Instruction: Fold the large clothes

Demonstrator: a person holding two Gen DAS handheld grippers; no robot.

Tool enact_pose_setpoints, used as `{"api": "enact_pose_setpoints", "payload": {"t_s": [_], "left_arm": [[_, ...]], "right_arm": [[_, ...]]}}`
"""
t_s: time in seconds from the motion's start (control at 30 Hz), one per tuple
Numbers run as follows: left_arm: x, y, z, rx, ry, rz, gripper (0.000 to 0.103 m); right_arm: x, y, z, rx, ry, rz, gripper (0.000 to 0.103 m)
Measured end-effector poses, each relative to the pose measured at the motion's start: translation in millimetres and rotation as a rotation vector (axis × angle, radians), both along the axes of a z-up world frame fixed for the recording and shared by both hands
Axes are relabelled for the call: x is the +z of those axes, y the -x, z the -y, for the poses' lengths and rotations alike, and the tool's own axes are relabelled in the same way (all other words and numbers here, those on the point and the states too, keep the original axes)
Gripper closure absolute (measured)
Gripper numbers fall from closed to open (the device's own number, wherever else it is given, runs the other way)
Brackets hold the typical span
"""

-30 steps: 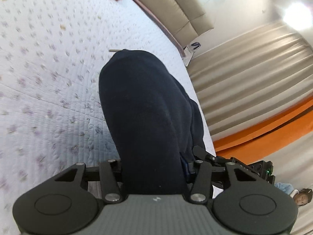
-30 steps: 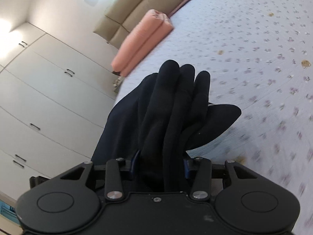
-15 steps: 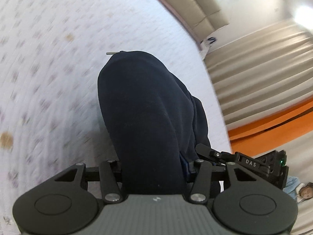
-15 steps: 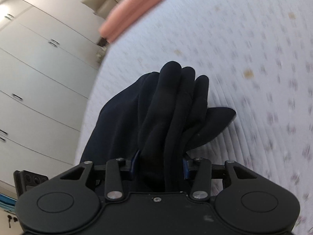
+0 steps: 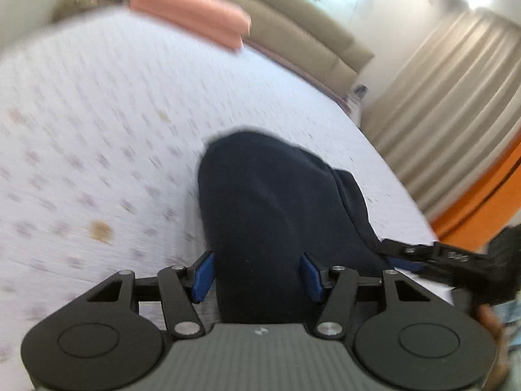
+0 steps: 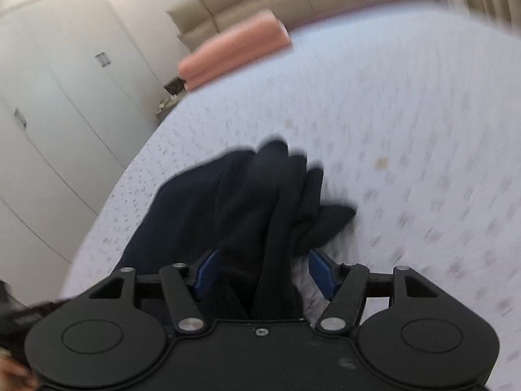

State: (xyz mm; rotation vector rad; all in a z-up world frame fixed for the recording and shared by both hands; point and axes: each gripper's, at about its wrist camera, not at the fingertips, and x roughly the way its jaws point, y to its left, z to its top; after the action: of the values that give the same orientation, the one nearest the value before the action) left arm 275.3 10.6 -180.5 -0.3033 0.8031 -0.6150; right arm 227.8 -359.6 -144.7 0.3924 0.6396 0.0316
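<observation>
A dark navy garment (image 5: 270,215) hangs bunched between the blue pads of my left gripper (image 5: 257,275), above a white quilted bed (image 5: 97,137). In the right wrist view the same garment (image 6: 260,215) lies in thick folds between the pads of my right gripper (image 6: 263,272); its jaws stand wider than before, with a gap at the right pad. The right gripper's body (image 5: 456,257) shows at the right of the left wrist view, close by. Both views are motion-blurred.
A folded pink blanket (image 5: 192,19) lies at the bed's far end by a beige padded headboard (image 5: 293,29). Beige curtains (image 5: 456,104) hang at the right. White wardrobe doors (image 6: 49,104) stand left of the bed (image 6: 407,114).
Both grippers have swung round to face the head of the bed. The jaws of both stand wider apart now, their blue pads showing beside the cloth.
</observation>
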Motion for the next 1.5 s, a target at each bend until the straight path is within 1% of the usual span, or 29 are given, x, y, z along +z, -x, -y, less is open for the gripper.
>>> {"api": "enact_pose_setpoints", "payload": {"t_s": [0.07,0.13,0.23,0.27,0.3,0.33,0.37,0.4,0.47,0.53,0.57,0.6,0.63,0.67,0.7,0.73,0.77,0.83,0.87,0.9,0.93,1.0,1.13,1.2,1.23,1.27,1.37,1.43,1.5], "left_arm": [[21,20,-4,0.001,-0.032,0.075,0.046],[41,36,-2,-0.023,-0.054,0.133,0.047],[50,51,12,-0.087,-0.062,0.140,0.050],[46,51,22,-0.123,-0.056,0.126,0.059],[41,52,29,-0.153,-0.051,0.118,0.069],[32,52,35,-0.175,-0.044,0.107,0.074],[21,51,41,-0.200,-0.030,0.090,0.092],[9,52,44,-0.228,-0.004,0.076,0.097],[-12,56,39,-0.254,0.079,0.070,0.097],[-26,59,29,-0.253,0.115,0.063,0.097],[-30,60,24,-0.256,0.126,0.058,0.099],[-32,61,18,-0.255,0.132,0.053,0.100],[-34,62,13,-0.253,0.128,0.049,0.100],[-34,63,10,-0.252,0.119,0.042,0.100],[-35,64,7,-0.253,0.110,0.040,0.100],[-35,66,3,-0.254,0.101,0.039,0.100],[-36,69,3,-0.255,0.086,0.041,0.100],[-36,74,6,-0.241,0.040,0.059,0.100],[-35,75,8,-0.236,0.026,0.060,0.100],[-35,76,13,-0.231,0.021,0.053,0.100],[-33,77,16,-0.223,0.019,0.041,0.100],[-31,80,19,-0.205,0.002,0.026,0.100],[-15,96,24,-0.208,-0.113,0.057,0.099],[-3,107,23,-0.205,-0.160,0.087,0.097],[4,113,21,-0.199,-0.180,0.093,0.096],[9,118,19,-0.187,-0.209,0.097,0.095],[28,137,12,-0.123,-0.326,0.115,0.093],[43,149,4,-0.090,-0.347,0.117,0.091],[62,160,-4,-0.027,-0.358,0.120,0.082]], "right_arm": [[12,6,-13,-0.009,0.049,0.076,0.021],[18,5,-25,-0.018,0.046,0.100,0.021],[14,-10,-45,0.021,0.063,0.165,0.021],[11,-18,-52,0.042,0.091,0.182,0.030],[6,-29,-59,0.082,0.117,0.195,0.034],[-1,-40,-64,0.126,0.138,0.197,0.044],[-9,-52,-66,0.152,0.160,0.181,0.050],[-22,-68,-66,0.170,0.194,0.139,0.050],[-43,-90,-53,0.177,0.230,0.060,0.066],[-58,-102,-23,0.205,0.135,0.036,0.063],[-59,-102,-10,0.193,0.073,0.033,0.062],[-58,-100,-3,0.154,0.062,0.031,0.064],[-54,-96,2,0.085,0.103,0.023,0.091],[-52,-92,6,0.053,0.110,0.014,0.103],[-47,-85,13,0.030,0.062,0.012,0.103],[-41,-76,13,0.023,0.021,0.023,0.099],[-31,-63,6,0.039,0.012,0.049,0.087],[-18,-39,-18,0.100,0.057,0.091,0.085],[-15,-30,-31,0.128,0.075,0.088,0.084],[-16,-23,-42,0.156,0.091,0.069,0.077],[-20,-21,-52,0.159,0.118,0.041,0.067],[-34,-15,-60,0.123,0.165,-0.036,0.066],[-37,16,-41,0.011,0.053,-0.107,0.065],[-42,30,-32,-0.025,-0.003,-0.169,0.050],[-47,38,-28,-0.040,-0.018,-0.221,0.038],[-52,47,-24,-0.050,-0.037,-0.252,0.039],[-41,79,-12,-0.129,-0.096,-0.278,0.038],[-24,93,-12,-0.184,-0.103,-0.276,0.034],[-2,104,-19,-0.213,-0.078,-0.266,0.026]]}}
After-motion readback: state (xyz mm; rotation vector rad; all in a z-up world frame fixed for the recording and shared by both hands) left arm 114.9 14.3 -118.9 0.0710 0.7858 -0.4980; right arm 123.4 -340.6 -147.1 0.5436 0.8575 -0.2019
